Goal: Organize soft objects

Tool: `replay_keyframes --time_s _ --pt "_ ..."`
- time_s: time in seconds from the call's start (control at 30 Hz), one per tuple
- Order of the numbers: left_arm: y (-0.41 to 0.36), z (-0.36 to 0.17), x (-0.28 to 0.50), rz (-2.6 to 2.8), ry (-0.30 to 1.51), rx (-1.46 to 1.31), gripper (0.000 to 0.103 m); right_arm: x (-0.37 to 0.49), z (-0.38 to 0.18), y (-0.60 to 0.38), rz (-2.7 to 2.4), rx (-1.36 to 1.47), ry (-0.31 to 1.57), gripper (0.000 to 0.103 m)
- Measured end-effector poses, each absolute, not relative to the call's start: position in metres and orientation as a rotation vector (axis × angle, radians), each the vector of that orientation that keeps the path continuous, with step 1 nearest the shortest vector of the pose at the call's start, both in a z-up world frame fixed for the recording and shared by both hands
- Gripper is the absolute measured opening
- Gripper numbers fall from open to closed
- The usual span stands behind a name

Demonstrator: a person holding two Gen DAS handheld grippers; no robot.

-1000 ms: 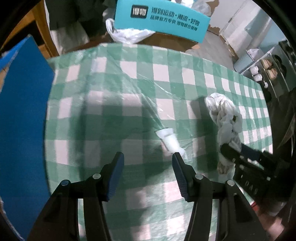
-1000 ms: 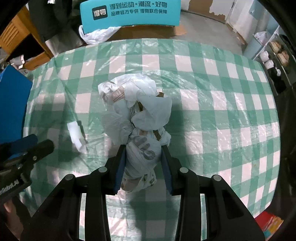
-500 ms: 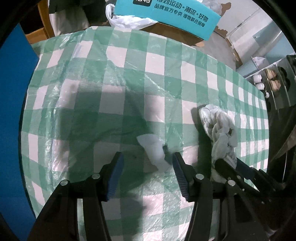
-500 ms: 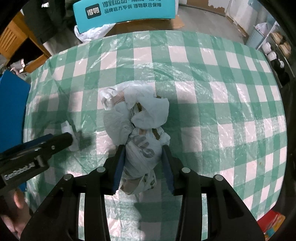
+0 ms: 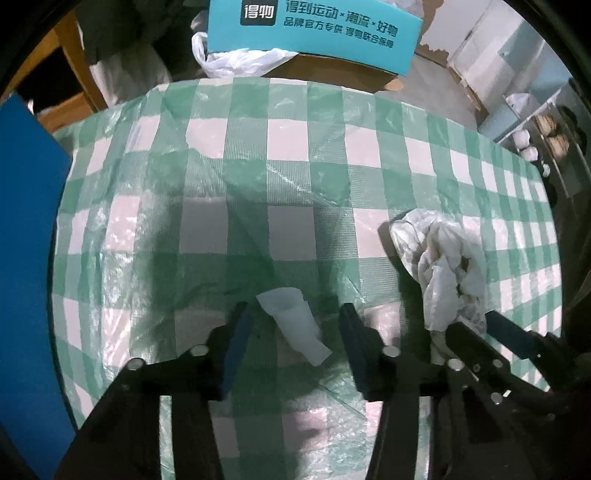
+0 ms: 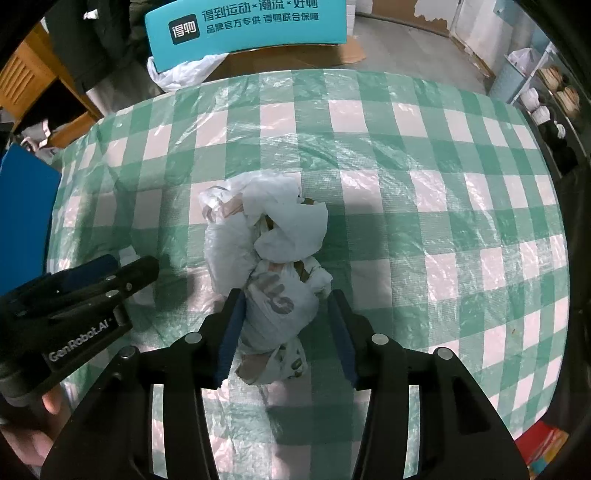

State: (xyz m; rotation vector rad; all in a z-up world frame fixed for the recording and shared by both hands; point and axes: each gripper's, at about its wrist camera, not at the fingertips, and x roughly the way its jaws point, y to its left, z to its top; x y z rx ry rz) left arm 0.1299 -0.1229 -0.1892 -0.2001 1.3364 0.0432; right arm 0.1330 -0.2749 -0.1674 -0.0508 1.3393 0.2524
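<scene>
A bundle of crumpled white plastic bags (image 6: 269, 258) lies on the green-and-white checked tablecloth (image 6: 424, 177). My right gripper (image 6: 284, 306) is shut on its near end. The bundle also shows at the right of the left wrist view (image 5: 439, 262). A small white paper scrap (image 5: 295, 325) lies flat on the cloth between the open fingers of my left gripper (image 5: 291, 321), which sits low over it without touching. In the right wrist view the left gripper (image 6: 110, 273) is at the left and hides most of the scrap.
A teal printed box (image 5: 314, 33) on a cardboard carton stands beyond the table's far edge, with a white plastic bag (image 5: 240, 59) under it. A blue panel (image 5: 26, 258) runs along the table's left side. Shelves with small items (image 6: 546, 96) stand at the right.
My left gripper has moved forward and down until the paper scrap lies between its open fingers. My right gripper has kept its hold on the bag bundle, almost still.
</scene>
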Motion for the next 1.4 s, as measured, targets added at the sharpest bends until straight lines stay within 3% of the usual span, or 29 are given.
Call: replay_keyframes --time_s 0.1,0.2,0.3,0.57,0.8,1.4 --pt "-0.118 -0.189 0.129 0.033 1.342 -0.197 0.026 0.135 -0.169 -0.273 0.252 -0.050 1.340 0.047" --pt "-0.113 -0.191 0.132 0.007 1.355 -0.237 0.019 0.137 -0.170 -0.271 0.249 -0.047 1.339 0.049" --pt "-0.110 -0.191 0.132 -0.003 1.350 -0.248 0.018 0.140 -0.172 -0.268 0.249 -0.050 1.333 0.056" --pt "-0.109 -0.187 0.124 -0.018 1.346 -0.217 0.017 0.144 -0.183 -0.257 0.239 -0.107 1.336 0.056" --pt "-0.108 -0.179 0.120 -0.030 1.339 -0.205 0.017 0.144 -0.185 -0.257 0.247 -0.119 1.334 0.040" --pt "-0.112 -0.114 0.096 -0.039 1.149 -0.031 0.017 0.127 -0.115 -0.264 0.271 -0.068 1.216 0.038"
